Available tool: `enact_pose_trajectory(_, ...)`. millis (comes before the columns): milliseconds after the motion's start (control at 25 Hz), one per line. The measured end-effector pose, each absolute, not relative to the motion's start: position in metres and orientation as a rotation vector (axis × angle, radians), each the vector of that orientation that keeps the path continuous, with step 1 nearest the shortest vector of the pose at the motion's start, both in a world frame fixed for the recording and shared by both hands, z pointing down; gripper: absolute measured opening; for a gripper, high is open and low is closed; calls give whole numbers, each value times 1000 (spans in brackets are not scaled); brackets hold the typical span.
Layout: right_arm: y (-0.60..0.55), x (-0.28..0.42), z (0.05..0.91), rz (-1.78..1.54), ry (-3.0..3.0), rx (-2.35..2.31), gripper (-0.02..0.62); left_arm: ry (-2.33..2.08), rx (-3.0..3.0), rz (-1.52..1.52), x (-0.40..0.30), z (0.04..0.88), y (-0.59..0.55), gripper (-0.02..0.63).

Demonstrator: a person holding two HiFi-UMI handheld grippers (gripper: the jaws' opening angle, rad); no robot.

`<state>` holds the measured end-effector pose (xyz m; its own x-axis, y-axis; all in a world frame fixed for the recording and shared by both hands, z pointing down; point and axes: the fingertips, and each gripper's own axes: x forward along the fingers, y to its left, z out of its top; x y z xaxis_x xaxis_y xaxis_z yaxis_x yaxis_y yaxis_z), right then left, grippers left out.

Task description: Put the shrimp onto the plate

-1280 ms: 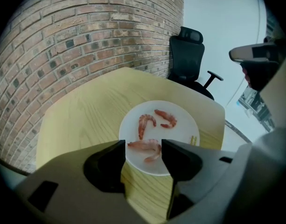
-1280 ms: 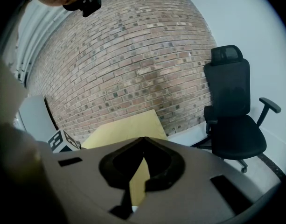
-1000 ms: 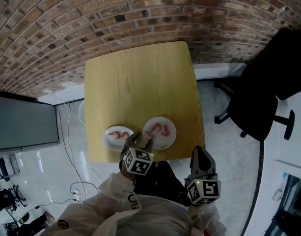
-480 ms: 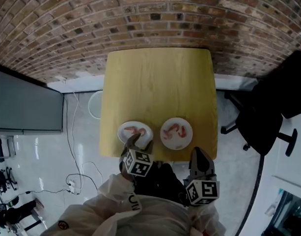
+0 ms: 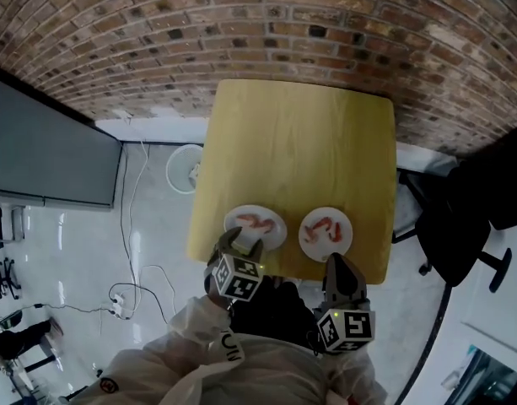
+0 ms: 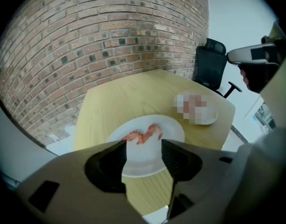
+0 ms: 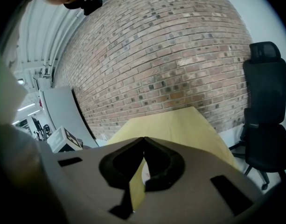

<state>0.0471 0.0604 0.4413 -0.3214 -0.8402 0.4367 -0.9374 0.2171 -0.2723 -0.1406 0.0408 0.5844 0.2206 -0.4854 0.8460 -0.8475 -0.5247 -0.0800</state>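
hovering at the wooden table's (image 5: 300, 142) near edge, our left tool (image 5: 239, 245) gapes empty; a curled pink shrimp (image 5: 255, 221) lies along that edge on a round white plate (image 5: 276, 236); our right tool (image 5: 339, 268) is clenched.

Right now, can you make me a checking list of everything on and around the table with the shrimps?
Surface: yellow wooden table, with two plates near the person's edge.
Job's things: left shrimp lies on the left plate; right shrimp lies on the right plate.
Clutter: nothing seen on the table.
Grippers: left tongs open and empty, aimed at the left plate; right tongs shut and empty.
Cables: white cable on the floor, left of the table.
Surroundings: brick wall, black office chair, grey panel, white round thing on the floor.
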Motion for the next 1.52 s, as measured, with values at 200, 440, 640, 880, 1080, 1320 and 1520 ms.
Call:
enact_pose_trajectory(200, 50, 28, 449, 738, -2300, 1641, 23, -1244, 2086, 1216, -156, 586, 34, 232)
enact_pose_trajectory(440, 36, 4, 458, 748, -2306, 1581, 23, -1225, 2112, 1212, -165, 591, 25, 232)
enact_pose_trajectory(640, 29, -11, 471, 778, -2297, 1543, 23, -1145, 2171, 1242, -165, 600, 18, 232)
enact_pose_trajectory(880, 22, -21, 482, 818, -2275, 1537, 23, -1049, 2257, 1303, -159, 607, 10, 232)
enact_pose_trajectory(1080, 14, -23, 482, 822, -2268, 1535, 23, -976, 2297, 1355, -155, 615, 8, 232)
enact_pose_trajectory(1320, 8, -22, 487, 837, -2254, 1557, 23, -904, 2312, 1366, -152, 620, 9, 232)
enact_pose_trajectory(1520, 6, -25, 484, 831, -2257, 1552, 23, -853, 2313, 1371, -151, 620, 10, 225)
